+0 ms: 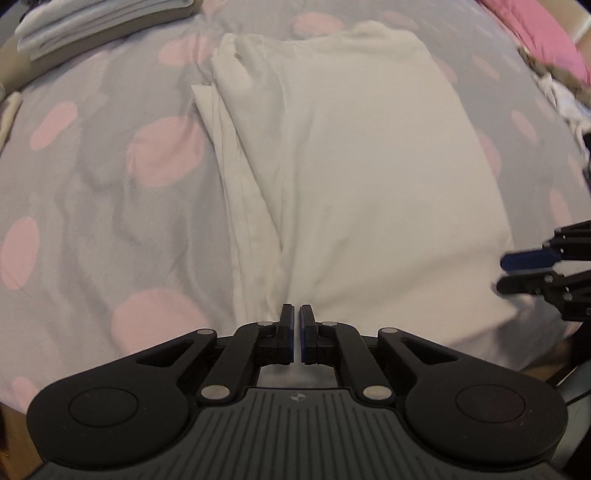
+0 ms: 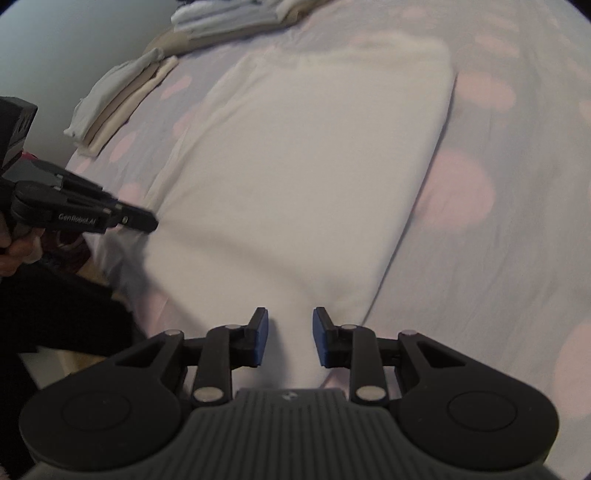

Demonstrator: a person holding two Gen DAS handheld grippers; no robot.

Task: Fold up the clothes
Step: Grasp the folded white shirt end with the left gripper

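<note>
Left wrist view: white garment [image 1: 362,166] spread across the middle of the frame on the spotted bedspread [image 1: 92,177], already doubled into a long panel, with a bundle of layered edges and pleats running down its left side toward bottom centre. Left gripper [image 1: 296,332] at bottom centre, fingers [image 1: 286,334] drawn almost together with only a sliver of gap, nothing visibly pinched, tips hanging just over the near hem by the pleated edge. Right gripper [image 1: 532,271] poking in from the right edge, beside the garment's lower right corner. Stack of folded laundry [image 1: 99,26] in the upper left, pink cloth [image 1: 543,33] in the upper right. Right wrist view: same garment [image 2: 306,158] filling the centre, smooth on top, near corner reaching down between the right gripper's [image 2: 290,341] parted fingers [image 2: 261,341], which hold nothing. Left gripper [image 2: 140,221] entering from the left middle, seen side-on, over the garment's left edge; gap not readable from here. Folded piles [image 2: 122,99] along the upper left. Judged from this: mid-fold, lengthwise fold laid, near hem being approached. Likely next: closing on both near corners through all layers, lifting evenly, carrying the hem toward the far end without dragging the pleated side loose.
</note>
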